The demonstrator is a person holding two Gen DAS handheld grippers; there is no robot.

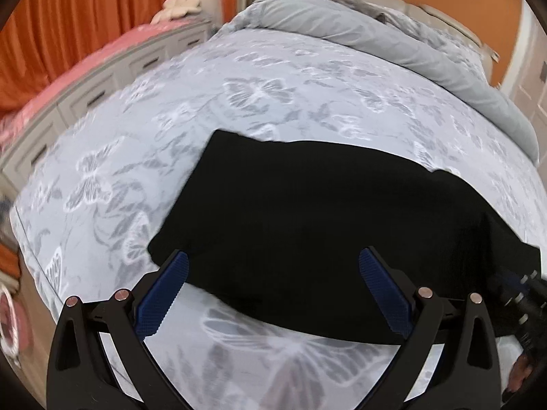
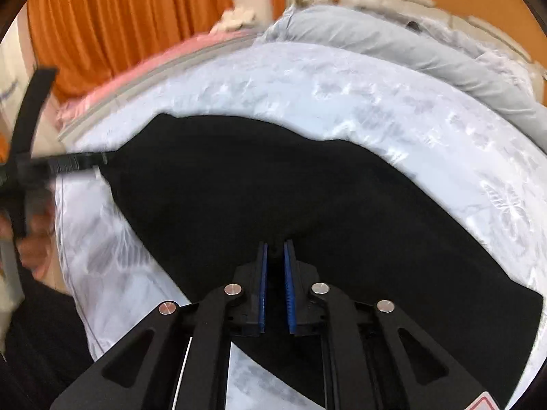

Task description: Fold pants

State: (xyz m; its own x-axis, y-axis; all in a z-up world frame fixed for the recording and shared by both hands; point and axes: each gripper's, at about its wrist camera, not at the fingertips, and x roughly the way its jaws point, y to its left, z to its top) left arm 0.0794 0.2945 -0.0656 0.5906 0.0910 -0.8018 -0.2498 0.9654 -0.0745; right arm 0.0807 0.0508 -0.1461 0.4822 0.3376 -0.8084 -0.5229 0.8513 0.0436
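Observation:
Black pants (image 1: pixel 307 212) lie folded across a pale bed cover (image 1: pixel 205 102) printed with butterflies. My left gripper (image 1: pixel 273 253) is open wide, its blue pads (image 1: pixel 164 297) spread over the near edge of the pants with nothing pressed between them. In the right wrist view the pants (image 2: pixel 273 188) fill the middle. My right gripper (image 2: pixel 275 244) has its blue pads (image 2: pixel 262 287) nearly together, pinching a small ridge of the black cloth at the tips. The left gripper (image 2: pixel 68 164) and the hand holding it show blurred at the left edge.
A rolled grey duvet (image 1: pixel 393 44) lies along the head of the bed. A grey drawer unit (image 1: pixel 85 99) with a pink top stands left of the bed, orange curtains (image 1: pixel 85 17) behind it. The other gripper's body (image 1: pixel 526 294) shows at the right edge.

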